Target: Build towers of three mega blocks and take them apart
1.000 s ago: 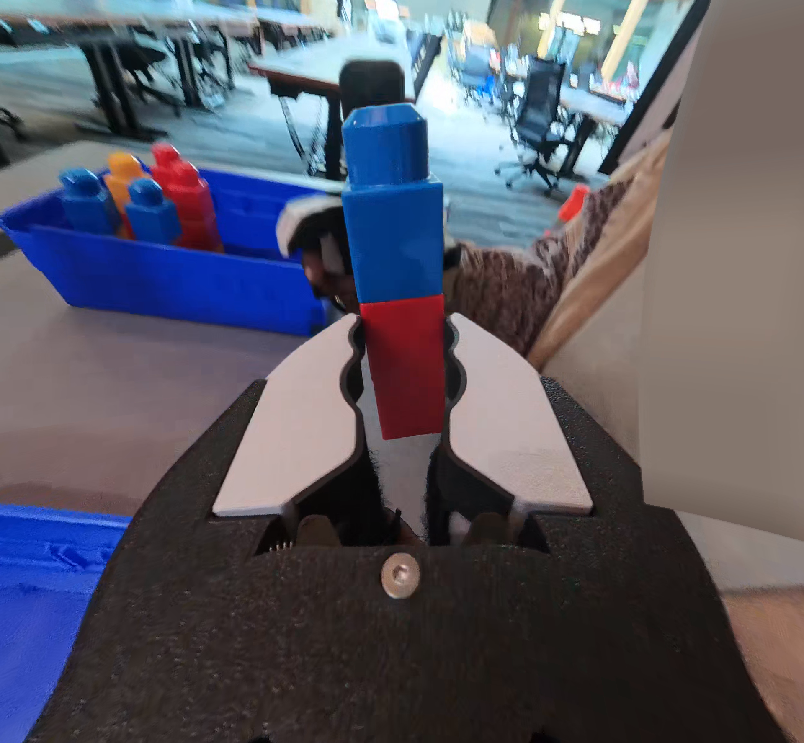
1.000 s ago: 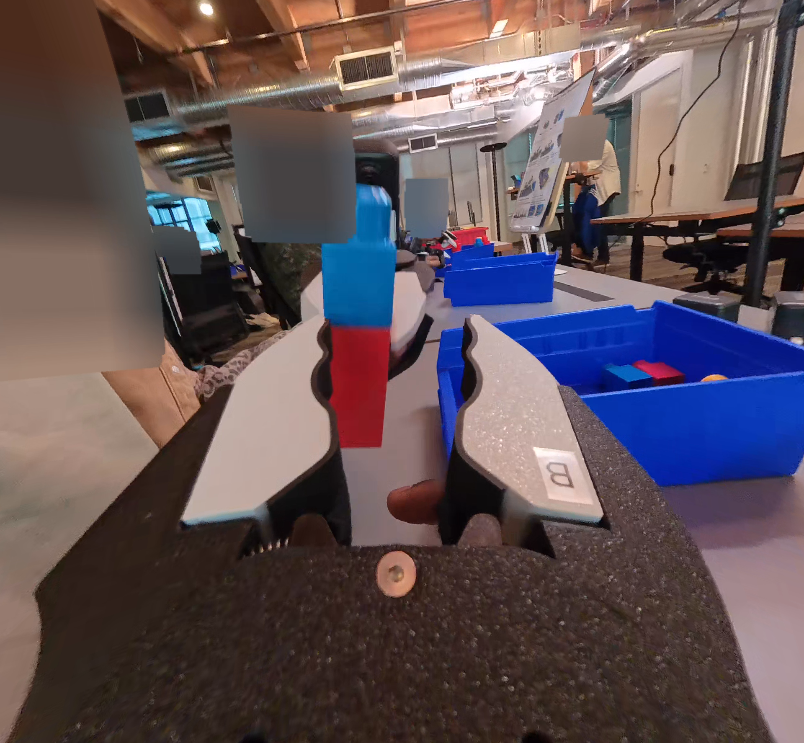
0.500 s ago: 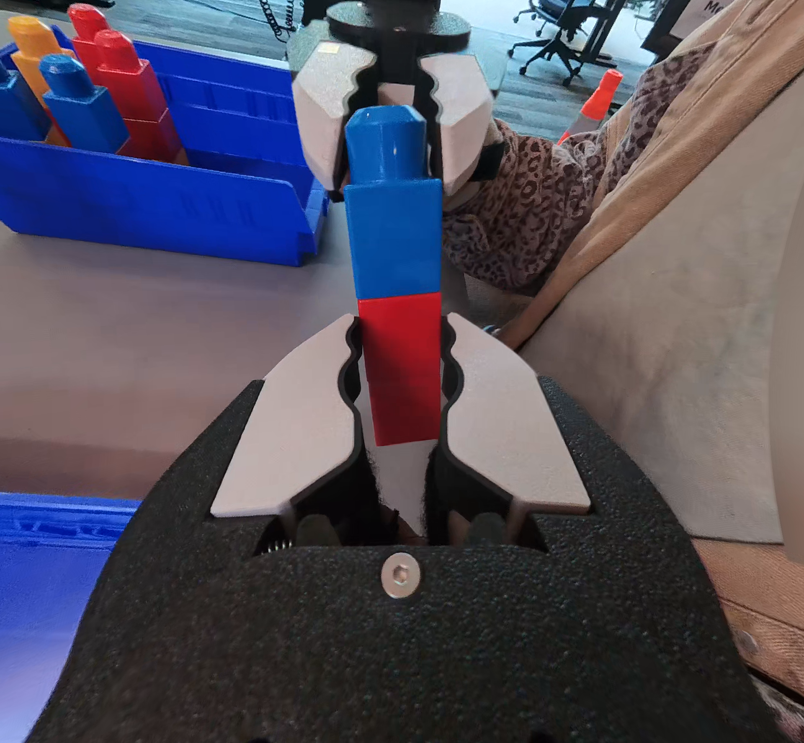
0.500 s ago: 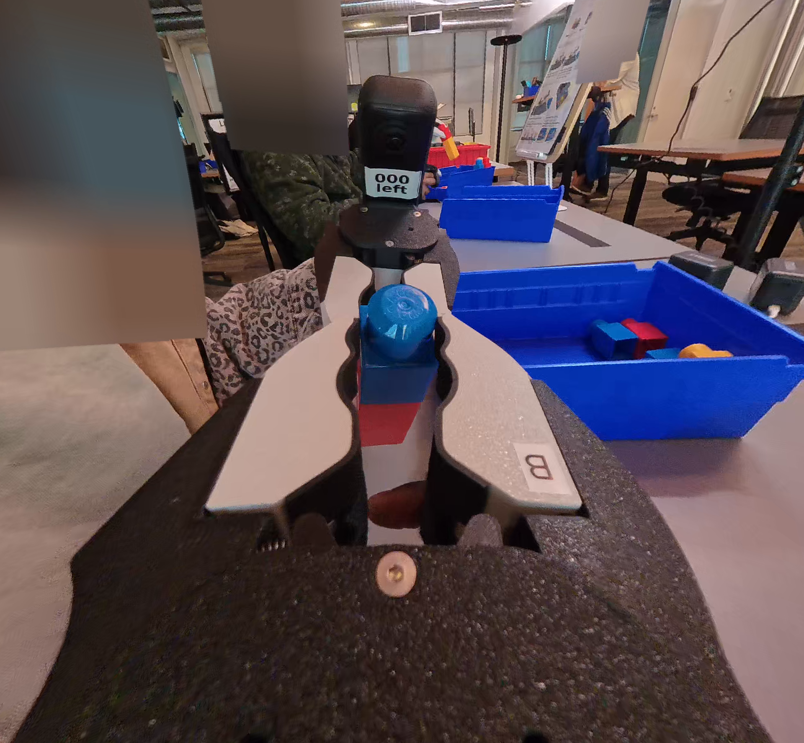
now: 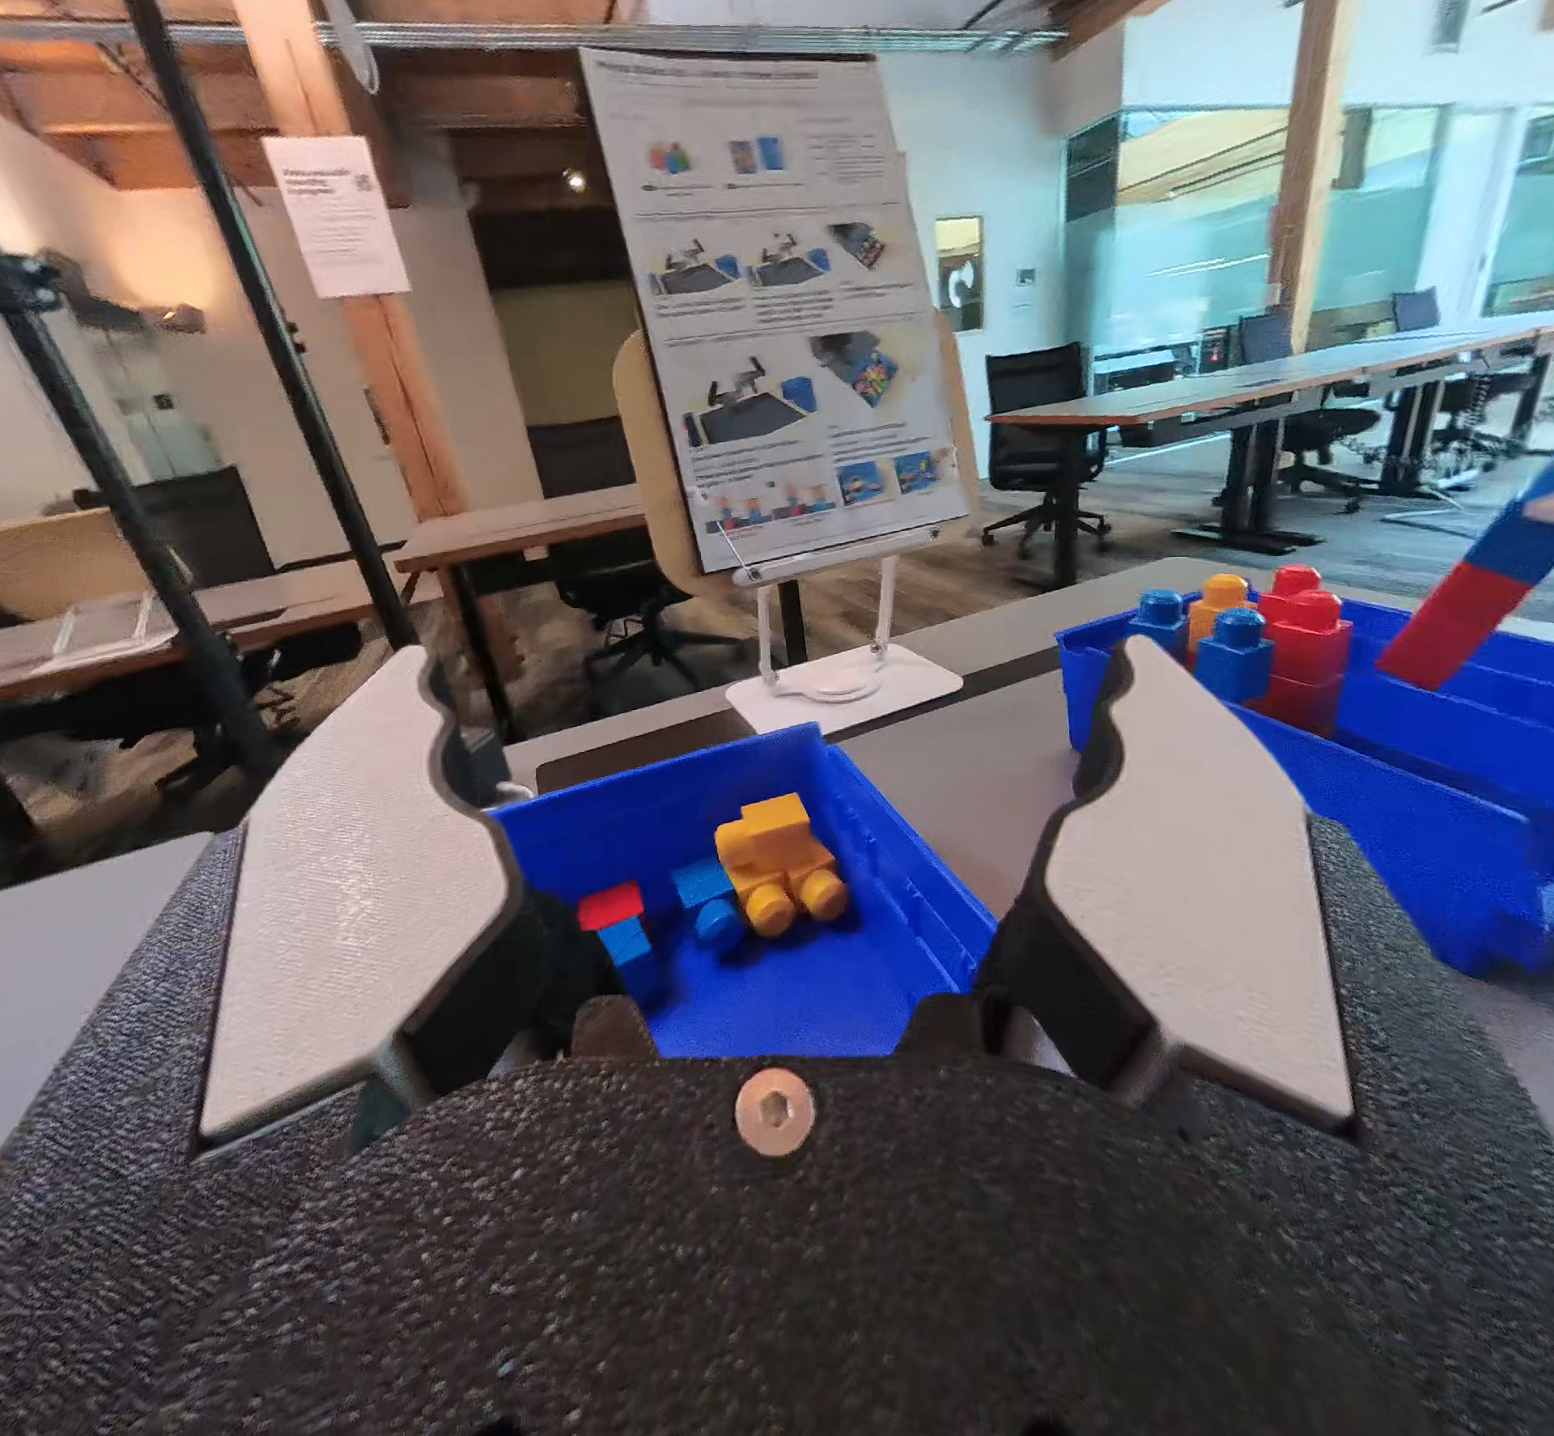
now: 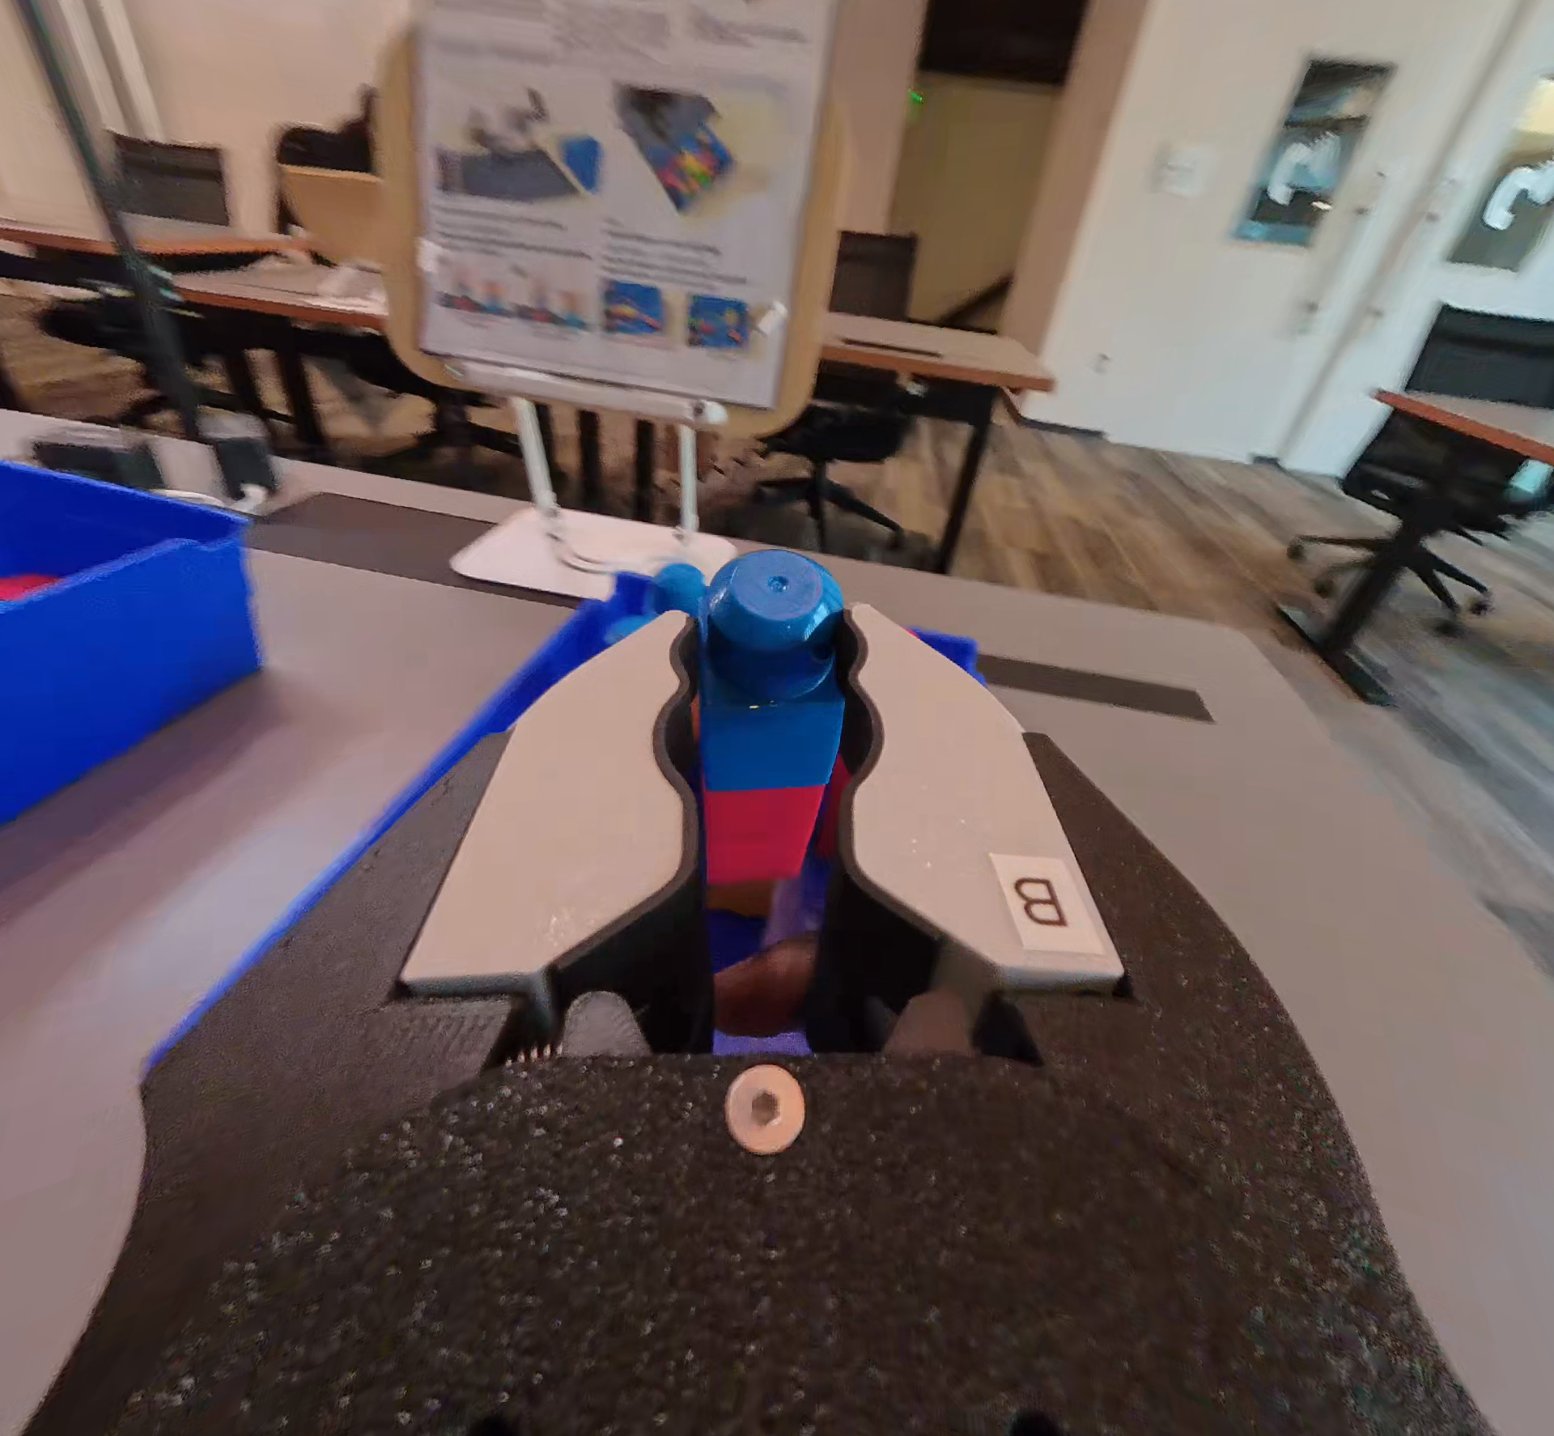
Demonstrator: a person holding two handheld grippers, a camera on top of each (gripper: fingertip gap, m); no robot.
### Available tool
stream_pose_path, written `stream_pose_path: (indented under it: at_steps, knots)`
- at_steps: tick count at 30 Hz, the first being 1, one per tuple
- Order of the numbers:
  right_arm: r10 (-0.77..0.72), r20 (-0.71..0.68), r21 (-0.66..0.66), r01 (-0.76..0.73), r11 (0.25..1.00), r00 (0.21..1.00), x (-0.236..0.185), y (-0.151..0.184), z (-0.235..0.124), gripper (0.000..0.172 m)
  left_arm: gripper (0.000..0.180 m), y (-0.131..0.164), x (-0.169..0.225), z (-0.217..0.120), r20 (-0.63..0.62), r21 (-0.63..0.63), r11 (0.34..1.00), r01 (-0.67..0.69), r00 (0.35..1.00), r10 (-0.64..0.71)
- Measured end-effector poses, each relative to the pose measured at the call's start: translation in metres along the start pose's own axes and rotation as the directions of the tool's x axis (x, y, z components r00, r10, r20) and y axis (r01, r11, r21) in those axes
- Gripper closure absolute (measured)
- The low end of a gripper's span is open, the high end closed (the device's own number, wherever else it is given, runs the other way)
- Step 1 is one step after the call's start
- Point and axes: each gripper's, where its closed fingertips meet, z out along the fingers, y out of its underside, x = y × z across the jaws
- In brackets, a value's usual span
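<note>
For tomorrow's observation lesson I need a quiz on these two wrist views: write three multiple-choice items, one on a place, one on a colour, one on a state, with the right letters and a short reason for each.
1. Where does the yellow block lie?
A. in the blue bin under the left claw
B. on the bare table
C. on the stand's base

2. What colours is the two-block stack in the right claw?
A. yellow over blue
B. blue over red
C. red over yellow

3. How do the left claw's fingers stand?
A. shut on a block
B. spread wide with nothing between them
C. shut on the bin's wall

Answers:
1 A: the yellow block rests on the floor of the blue bin.
2 B: the two-block stack shows blue above red in the right claw.
3 B: the left claw has its fingers far apart.
</note>
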Motion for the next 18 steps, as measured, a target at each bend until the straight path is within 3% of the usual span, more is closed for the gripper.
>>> stream_pose_path:
  at_steps: [7, 18]
  knots:
    - [-0.006, -0.151, -0.238, -0.03, 0.971, 0.988, 0.03, 0.066, 0.044, 0.141, 0.048, 0.009, -0.004, -0.003, -0.01, -0.073, 0.997, 0.012, 1.0, -0.013]
    - [-0.008, -0.226, -0.328, -0.069, 0.942, 0.974, 0.044, 0.096, 0.068, 0.14, 0.051, 0.019, -0.003, -0.006, -0.067, -0.128, 0.992, 0.01, 0.998, -0.019]
